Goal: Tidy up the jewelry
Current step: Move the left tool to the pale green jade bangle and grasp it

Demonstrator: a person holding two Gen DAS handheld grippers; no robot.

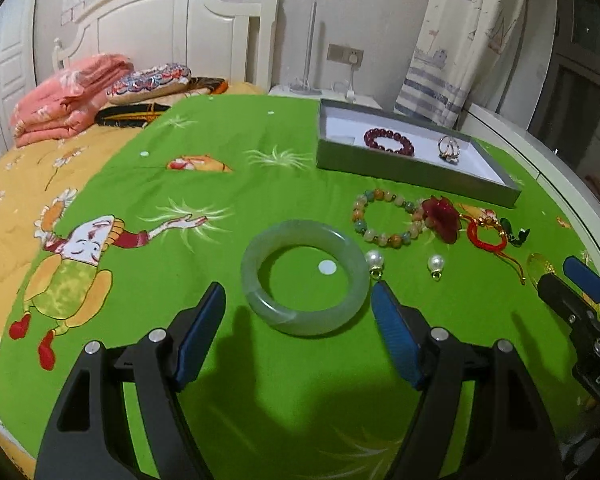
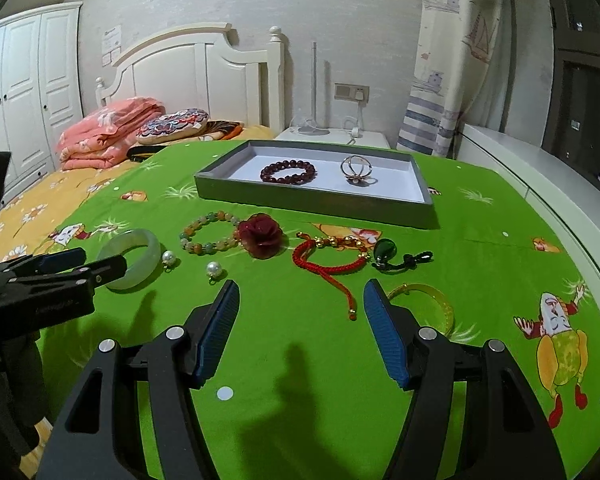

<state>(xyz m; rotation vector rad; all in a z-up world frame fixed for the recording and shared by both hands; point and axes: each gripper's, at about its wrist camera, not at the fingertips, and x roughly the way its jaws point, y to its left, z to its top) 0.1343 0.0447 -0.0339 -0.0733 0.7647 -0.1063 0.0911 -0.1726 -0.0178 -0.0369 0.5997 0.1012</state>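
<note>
A pale green jade bangle (image 1: 300, 323) lies flat on the green bedspread, just beyond my left gripper (image 1: 297, 287). That gripper is open, and its blue pads are not touching the bangle. My right gripper (image 2: 302, 283) is also open over bare cloth. A red cord bracelet (image 2: 324, 264) lies ahead of it and a yellow bangle (image 2: 440, 308) is by its right finger. At the back, a grey tray (image 2: 312, 202) holds a dark red bead bracelet (image 2: 287, 178) and a gold ring (image 2: 356, 172).
In front of the tray lie a multicolour bead bracelet (image 2: 203, 236), a red flower (image 2: 259, 236), a dark green pendant (image 2: 384, 254) and two pearl charms (image 2: 168, 258). Folded pink bedding (image 2: 107, 132) is near the headboard. A white ledge (image 2: 540, 168) borders the right side.
</note>
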